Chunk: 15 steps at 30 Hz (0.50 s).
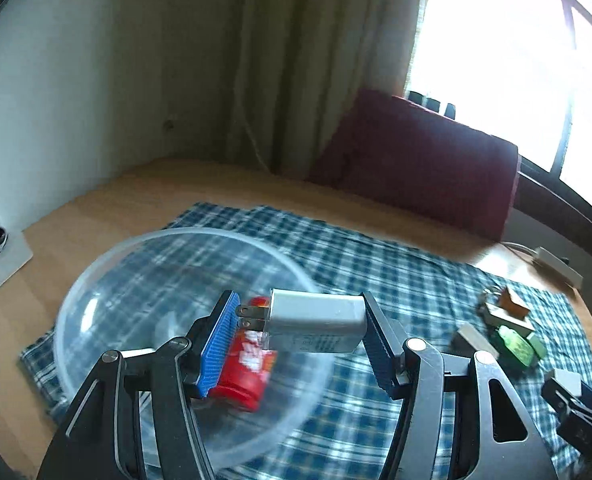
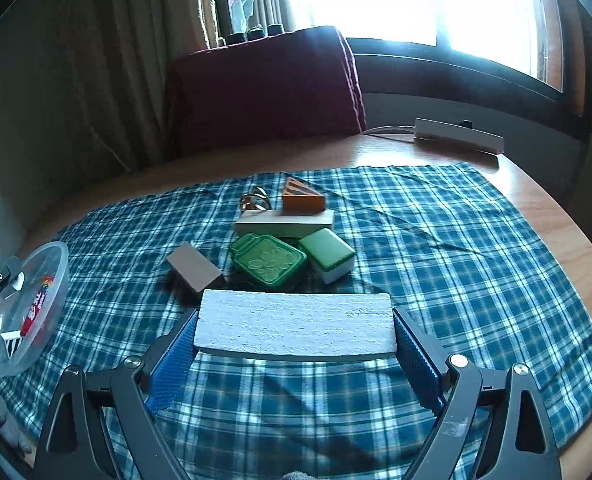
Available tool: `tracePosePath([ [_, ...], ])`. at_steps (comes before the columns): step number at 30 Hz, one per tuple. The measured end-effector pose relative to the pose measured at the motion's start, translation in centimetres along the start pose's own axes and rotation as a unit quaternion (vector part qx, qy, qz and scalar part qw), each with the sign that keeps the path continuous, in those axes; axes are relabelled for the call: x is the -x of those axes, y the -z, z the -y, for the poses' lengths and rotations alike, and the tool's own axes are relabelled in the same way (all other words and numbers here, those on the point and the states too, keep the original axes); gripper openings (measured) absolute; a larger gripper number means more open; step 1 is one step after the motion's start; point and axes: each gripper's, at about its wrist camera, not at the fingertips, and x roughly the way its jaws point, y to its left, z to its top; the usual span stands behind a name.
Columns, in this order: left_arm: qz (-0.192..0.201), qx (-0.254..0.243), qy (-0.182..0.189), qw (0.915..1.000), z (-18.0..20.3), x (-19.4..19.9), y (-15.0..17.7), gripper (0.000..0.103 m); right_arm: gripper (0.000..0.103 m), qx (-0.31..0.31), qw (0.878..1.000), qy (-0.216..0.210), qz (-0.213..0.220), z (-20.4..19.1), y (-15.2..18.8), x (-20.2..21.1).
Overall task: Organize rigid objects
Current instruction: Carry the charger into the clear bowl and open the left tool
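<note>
Left gripper point(image 1: 302, 338) is clamping a white charger point(image 1: 318, 326) end to end at centre frame, prongs pressing into the left pad and the body butting the right one — held above the clear bowl point(image 1: 95, 276), which is already holding a red item point(image 1: 247, 376) at lower centre. Hard and light, the charger is likely slick on its plastic faces; gripping across the flat sides would probably be steadier than bearing on the prongs. Right gripper point(image 2: 293, 330) is pinching a pale slab point(image 2: 293, 326) by its short ends, low in its view, over the plaid cloth point(image 2: 456, 260). Stiff and rough-faced, it looks unlikely to slip. Beyond it, mid-frame, blocks are sitting clustered — a green jar-shaped piece point(image 2: 267, 264) among them.
</note>
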Motion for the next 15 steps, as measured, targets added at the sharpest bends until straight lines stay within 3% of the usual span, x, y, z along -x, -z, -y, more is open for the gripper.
tracePosePath([
  [12, 0.007, 0.033, -0.043, 0.9985, -4.5, -0.6, -0.4, 0.061, 0.093, 0.021, 0.999, -0.025, -0.017, -2.8, -0.3, -0.4],
  [15, 0.007, 0.047, -0.057, 0.9973, -5.6, -0.7, -0.6, 0.071, 0.093, 0.032, 0.999, -0.039, -0.019, -4.0, -0.7, -0.3],
])
